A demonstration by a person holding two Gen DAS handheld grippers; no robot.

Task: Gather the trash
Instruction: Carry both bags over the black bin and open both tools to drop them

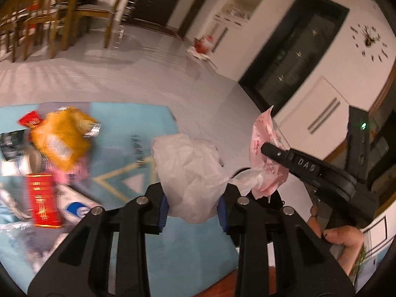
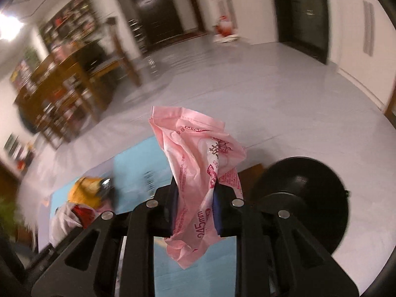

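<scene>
My left gripper (image 1: 193, 208) is black with blue pads (image 1: 163, 210) and silver screws (image 1: 142, 200); the right gripper (image 1: 266, 149), at the frame's right, bears embossed letters.

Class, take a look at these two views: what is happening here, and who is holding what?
A person is collecting trash with a gripper in each hand. The left gripper is clamped on a crumpled white plastic bag. The right gripper is shut on a pink printed wrapper. Both pieces are lifted off the blue mat, where an orange snack bag, a red box and other litter lie.
</scene>
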